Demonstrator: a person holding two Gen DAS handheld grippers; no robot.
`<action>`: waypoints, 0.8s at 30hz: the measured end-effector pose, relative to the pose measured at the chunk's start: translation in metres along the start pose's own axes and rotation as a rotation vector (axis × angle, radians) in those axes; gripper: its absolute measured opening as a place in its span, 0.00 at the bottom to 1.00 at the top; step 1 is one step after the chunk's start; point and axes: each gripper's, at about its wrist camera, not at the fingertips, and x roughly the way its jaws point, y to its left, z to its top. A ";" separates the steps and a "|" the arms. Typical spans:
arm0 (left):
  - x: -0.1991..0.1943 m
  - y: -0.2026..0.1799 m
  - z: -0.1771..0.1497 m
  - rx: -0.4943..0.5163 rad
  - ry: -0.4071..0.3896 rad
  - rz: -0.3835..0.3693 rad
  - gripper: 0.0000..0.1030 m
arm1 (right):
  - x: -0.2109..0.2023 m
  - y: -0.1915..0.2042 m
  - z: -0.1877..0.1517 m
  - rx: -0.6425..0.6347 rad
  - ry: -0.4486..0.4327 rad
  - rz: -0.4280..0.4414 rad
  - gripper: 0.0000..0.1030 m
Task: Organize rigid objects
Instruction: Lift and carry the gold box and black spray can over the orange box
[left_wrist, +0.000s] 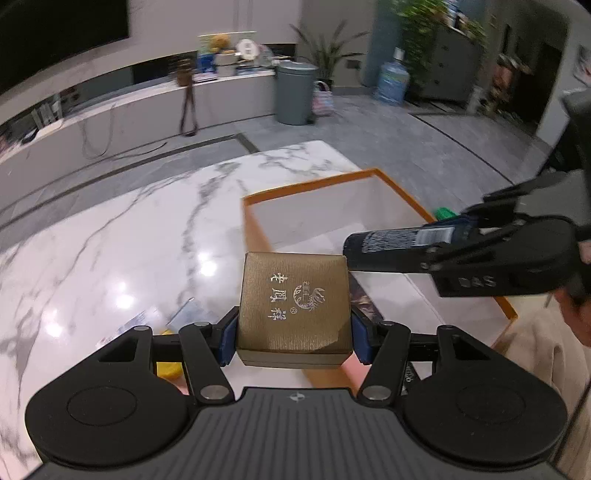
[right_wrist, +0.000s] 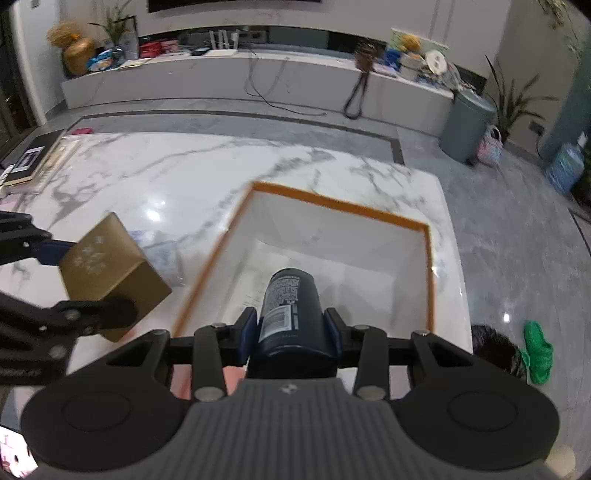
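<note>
Two items in transit, none yet stowed by the look of it. Left claw (left_wrist: 293, 334): clenched on a gold jewellery box (left_wrist: 293, 302) with embossed Chinese lettering, held above the marble desk (left_wrist: 110, 236) just outside the container's near-left edge. Right claw (right_wrist: 290, 332): clenched on a dark blue cylindrical can (right_wrist: 290, 314), printed label up, held over the container's near edge. Container: orange-rimmed white box (right_wrist: 430, 273) at the desk's right end; visible interior bare, its near floor hidden behind the can. Remaining, in my judgement: both releases into the box.
</note>
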 end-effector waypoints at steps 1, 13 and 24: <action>0.004 -0.005 0.001 0.017 0.006 -0.001 0.65 | 0.005 -0.005 -0.002 0.010 0.008 -0.003 0.38; 0.058 -0.041 0.009 0.097 0.065 -0.023 0.65 | 0.061 -0.032 -0.049 0.028 0.170 -0.055 0.38; 0.062 -0.054 0.008 0.128 0.075 -0.026 0.65 | 0.078 -0.033 -0.065 0.068 0.273 0.010 0.39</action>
